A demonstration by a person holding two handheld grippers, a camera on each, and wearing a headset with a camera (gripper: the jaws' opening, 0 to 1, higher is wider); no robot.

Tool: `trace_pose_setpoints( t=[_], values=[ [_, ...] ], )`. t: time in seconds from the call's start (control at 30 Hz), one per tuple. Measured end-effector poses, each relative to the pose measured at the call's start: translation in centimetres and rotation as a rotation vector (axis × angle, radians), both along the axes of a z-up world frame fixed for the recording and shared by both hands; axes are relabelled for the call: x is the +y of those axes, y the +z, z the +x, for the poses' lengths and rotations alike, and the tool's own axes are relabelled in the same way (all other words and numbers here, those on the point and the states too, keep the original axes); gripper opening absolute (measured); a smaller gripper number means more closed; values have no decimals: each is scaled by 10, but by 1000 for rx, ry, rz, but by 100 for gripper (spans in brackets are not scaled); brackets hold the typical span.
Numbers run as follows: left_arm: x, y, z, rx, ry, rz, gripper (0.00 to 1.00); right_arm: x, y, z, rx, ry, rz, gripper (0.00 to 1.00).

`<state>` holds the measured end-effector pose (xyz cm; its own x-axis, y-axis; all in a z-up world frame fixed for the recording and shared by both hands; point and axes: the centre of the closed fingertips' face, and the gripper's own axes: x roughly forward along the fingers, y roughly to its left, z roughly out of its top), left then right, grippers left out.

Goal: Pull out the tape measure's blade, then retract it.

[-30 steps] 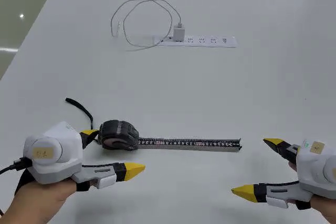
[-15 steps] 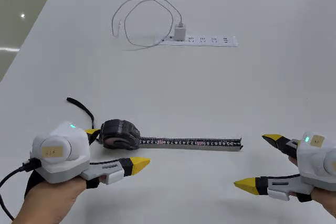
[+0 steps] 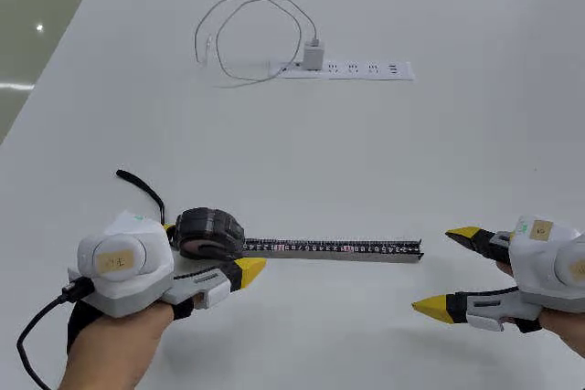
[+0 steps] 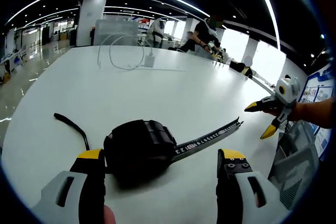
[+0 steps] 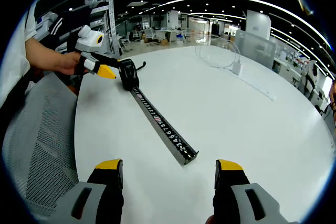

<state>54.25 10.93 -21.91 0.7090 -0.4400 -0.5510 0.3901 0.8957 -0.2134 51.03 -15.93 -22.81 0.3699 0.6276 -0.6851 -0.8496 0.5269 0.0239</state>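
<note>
Fingers (image 4: 90, 155) of the left gripper (image 4: 160, 156) stand wide apart with the black case (image 4: 139, 142) lying between them, unclamped; one yellow tip sits just beside the case on the strap side, and I cannot tell whether it touches, while the other tip stands clear beside the blade (image 4: 207, 139). In the head view this left gripper (image 3: 208, 248) straddles the case (image 3: 208, 233) at the near left of the white table (image 3: 411, 152), its near tip close to where the blade (image 3: 334, 247) leaves the case. The blade lies flat, pulled out to the right, ending in a hook (image 3: 419, 248). The black strap (image 3: 142, 187) curls away from the case toward the far left. The right gripper (image 3: 446, 269) has its jaws spread and holds nothing, just past the hook and apart from it; in its own view the right gripper (image 5: 169, 165) faces the blade (image 5: 160, 121) end-on, with the case (image 5: 127, 73) at the far end. Well beyond, a white power strip (image 3: 347, 70) lies on the table with a charger (image 3: 313, 57) plugged in
</note>
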Motion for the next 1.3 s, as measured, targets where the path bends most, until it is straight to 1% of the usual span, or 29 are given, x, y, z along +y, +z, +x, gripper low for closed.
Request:
trace_pose_setpoints(
  t=[0.03, 0.13, 0.23, 0.27, 0.4, 0.47, 0.53, 0.73, 0.8, 1.1, 1.17, 1.23, 1.3],
  values=[
    [1, -1, 1, -1, 6, 9, 84, 0, 0, 1, 1, 7, -4, 68],
    [3, 0, 4, -7, 36, 10, 81, 1, 1, 2, 2, 17, -10, 65],
    [2, -1, 6, -8, 58, 8, 81, 2, 0, 6, 1, 28, -18, 63],
    [2, -2, 7, -7, 67, 8, 81, 1, -1, 8, 1, 35, -23, 62],
    [3, -3, 10, -4, 98, 15, 79, 1, -1, 7, 1, 51, -32, 59],
    [4, -4, 11, -1, 105, 27, 78, 1, -2, 8, 3, 57, -37, 57],
    [6, -5, 12, -1, 121, 28, 77, 2, -4, 8, 0, 71, -50, 55],
    [8, -6, 16, 1, 172, 34, 73, 1, -6, 10, 1, 94, -63, 50],
    [10, -7, 17, 2, 196, 39, 72, 1, -6, 12, 1, 103, -71, 49],
    [14, -9, 21, 7, 249, 54, 67, 1, -9, 21, 9, 149, -99, 46],
    [14, -10, 21, 8, 246, 69, 67, 1, -9, 23, 10, 154, -102, 45],
    [14, -10, 21, 5, 256, 67, 67, 1, -9, 26, 10, 157, -104, 45],
    [16, -11, 21, 4, 257, 86, 65, 1, -9, 29, 12, 156, -99, 45]
  ],
)
